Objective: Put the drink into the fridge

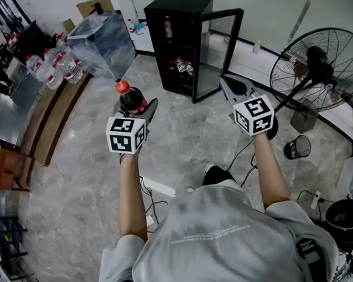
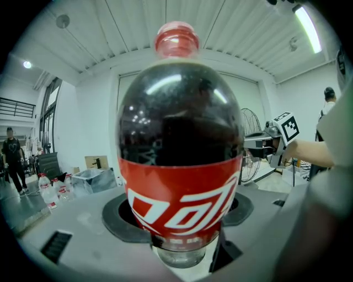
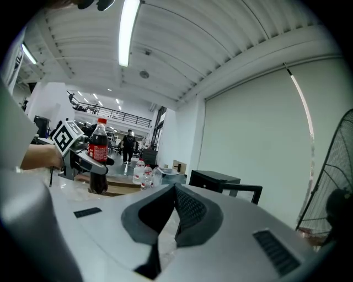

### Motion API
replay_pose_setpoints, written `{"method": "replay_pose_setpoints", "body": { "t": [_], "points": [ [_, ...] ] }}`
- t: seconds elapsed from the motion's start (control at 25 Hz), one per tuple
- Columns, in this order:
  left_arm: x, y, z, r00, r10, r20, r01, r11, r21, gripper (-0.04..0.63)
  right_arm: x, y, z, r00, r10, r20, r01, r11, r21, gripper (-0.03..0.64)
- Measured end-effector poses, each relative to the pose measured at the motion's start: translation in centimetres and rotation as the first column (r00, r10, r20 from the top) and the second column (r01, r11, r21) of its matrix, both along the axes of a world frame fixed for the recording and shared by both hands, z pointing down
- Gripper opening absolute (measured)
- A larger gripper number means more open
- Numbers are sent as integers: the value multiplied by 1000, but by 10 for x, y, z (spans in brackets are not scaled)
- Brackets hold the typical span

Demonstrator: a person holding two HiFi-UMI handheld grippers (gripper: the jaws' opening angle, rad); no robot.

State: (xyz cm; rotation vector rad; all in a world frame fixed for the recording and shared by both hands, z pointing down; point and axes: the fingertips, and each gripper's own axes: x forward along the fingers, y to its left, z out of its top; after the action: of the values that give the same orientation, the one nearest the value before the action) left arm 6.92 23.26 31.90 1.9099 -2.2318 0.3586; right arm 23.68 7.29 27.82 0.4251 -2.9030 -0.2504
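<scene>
A cola bottle (image 1: 130, 100) with a red cap and red label stands upright in my left gripper (image 1: 142, 112), held up in the air. In the left gripper view the bottle (image 2: 179, 165) fills the middle, and the left gripper (image 2: 179, 223) is shut on its lower body. Ahead stands the black fridge (image 1: 179, 25), its glass door (image 1: 219, 52) swung open to the right, with a few bottles on its shelves. My right gripper (image 1: 229, 86) hovers level with the left one, pointing at the door. Its jaws meet at the tips, shut and empty (image 3: 175, 191).
A large standing fan (image 1: 317, 71) is at the right, with a small wire basket (image 1: 298, 147) on the floor near it. Several water bottles (image 1: 54, 67) and a clear box (image 1: 100, 44) sit on a bench at the left. Cables lie by the person's feet.
</scene>
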Motion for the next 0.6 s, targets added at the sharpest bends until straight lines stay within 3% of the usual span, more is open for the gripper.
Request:
{"method": "replay_pose_setpoints", "body": {
  "t": [0.28,0.6],
  "points": [
    [-38,-28,24,999,-12,-31,11,1000,-29,308,-37,-37,19,1000,14,1,-14,1000,-25,0],
    [-105,-114,40,999,0,-53,-2,999,-54,308,-103,-137,42,999,50,-3,-50,997,-55,0]
  ]
}}
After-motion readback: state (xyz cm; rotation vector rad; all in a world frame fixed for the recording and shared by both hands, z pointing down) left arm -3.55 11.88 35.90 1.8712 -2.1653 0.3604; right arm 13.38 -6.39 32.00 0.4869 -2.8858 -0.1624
